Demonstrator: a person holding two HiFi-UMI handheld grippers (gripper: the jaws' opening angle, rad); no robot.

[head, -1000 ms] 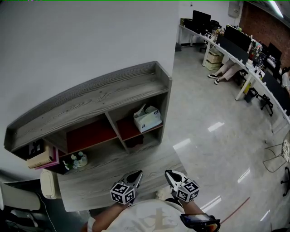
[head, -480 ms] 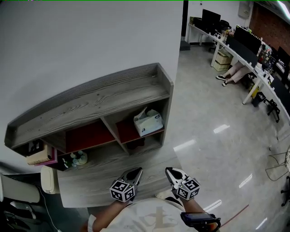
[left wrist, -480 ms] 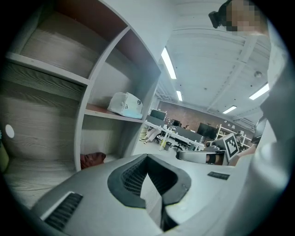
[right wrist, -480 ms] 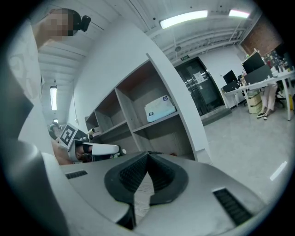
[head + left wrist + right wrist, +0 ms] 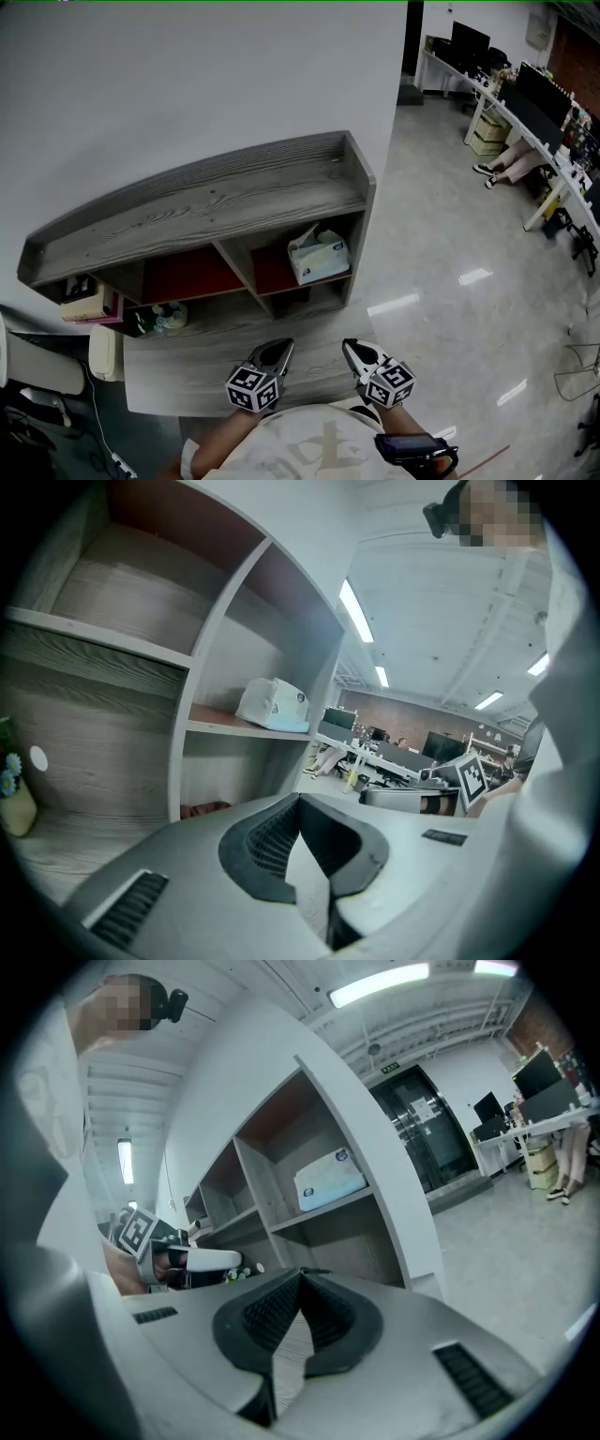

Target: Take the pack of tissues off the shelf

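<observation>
**Tissues sit on shelf as both grippers hang closed and empty**

A person's two hand-held grippers hover low over a grey wood-grain desk top (image 5: 187, 375), close to the body. The left gripper (image 5: 275, 352) and right gripper (image 5: 359, 354) are side by side, not touching, tips pointing fwd.

In its own view the left gripper (image 5: 300, 803) has its jaws pressed together w/ nothing btwn them. Same for the right gripper (image 5: 302, 1279): tips meet, nothing held.

The white soft pack of tissues w/ pale blue print (image 5: 319, 255) is ahead of and above both grippers, well apart from them. It rests on a board in the red-lined right-hand compartment of a grey wood-grain shelf unit (image 5: 206, 202), w/ an open bay beneath it. The unit stands on the desk against a plain white wall (image 5: 187, 75).

From the left gripper the pack (image 5: 272, 705) lies up and fwd, a bit left of the jaw tips. From the right gripper (image 5: 330, 1178) it lies above and just right of the tips.

Well left of the left gripper, a small pot of pale flowers (image 5: 164, 319) stands on the desk under the shelf. Farther left is a cream-and-pink stack of books (image 5: 89, 302). Right of the right gripper is glossy grey floor (image 5: 450, 309). Far beyond it are white office desks w/ dark monitors (image 5: 534, 103).
</observation>
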